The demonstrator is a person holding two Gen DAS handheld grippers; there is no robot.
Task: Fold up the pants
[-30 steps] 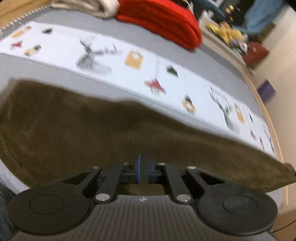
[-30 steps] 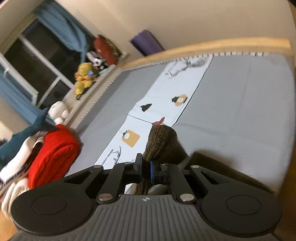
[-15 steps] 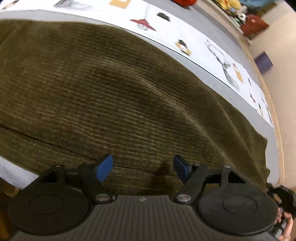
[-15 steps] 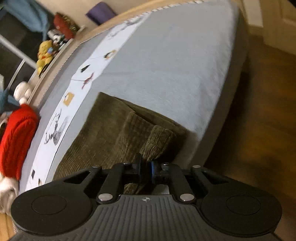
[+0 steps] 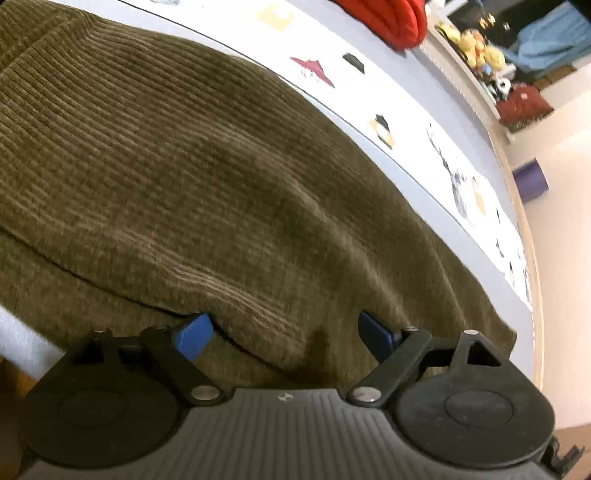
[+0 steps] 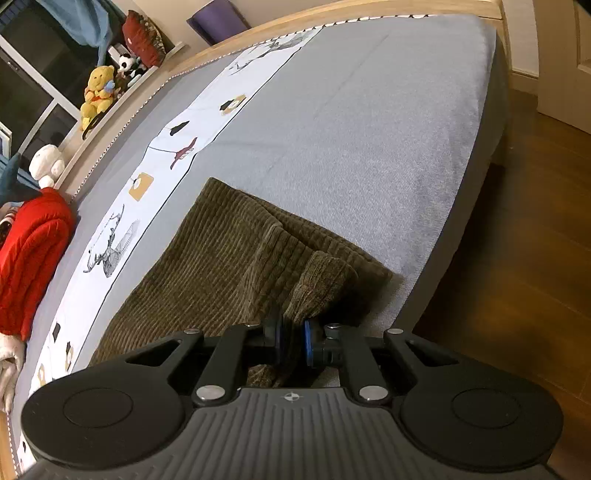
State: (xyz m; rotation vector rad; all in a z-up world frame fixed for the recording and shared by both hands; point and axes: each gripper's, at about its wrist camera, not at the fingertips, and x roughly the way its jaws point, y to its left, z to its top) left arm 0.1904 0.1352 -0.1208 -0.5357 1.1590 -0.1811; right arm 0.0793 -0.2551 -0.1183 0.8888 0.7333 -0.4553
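Observation:
Olive-brown corduroy pants (image 5: 221,166) lie spread flat on the grey bed (image 5: 406,92) and fill most of the left wrist view. My left gripper (image 5: 284,328) hovers low over their near edge; its jaws are opening wide, with cloth under them and nothing pinched. In the right wrist view the pants (image 6: 221,258) end in a folded leg end near the bed's (image 6: 351,129) front edge. My right gripper (image 6: 291,339) still pinches a raised fold of that leg end between its blue pads, though its jaws are starting to open.
A red garment (image 6: 33,251) lies at the far side of the bed, also in the left wrist view (image 5: 384,14). Stuffed toys (image 6: 98,92) sit on a ledge behind. Wooden floor (image 6: 517,277) drops off right of the bed edge. A white printed strip (image 6: 192,122) crosses the sheet.
Both grippers came down to the bed with the pants. The left jaws went from shut to wide open and let the cloth go. The right jaws have parted slightly around the fold.

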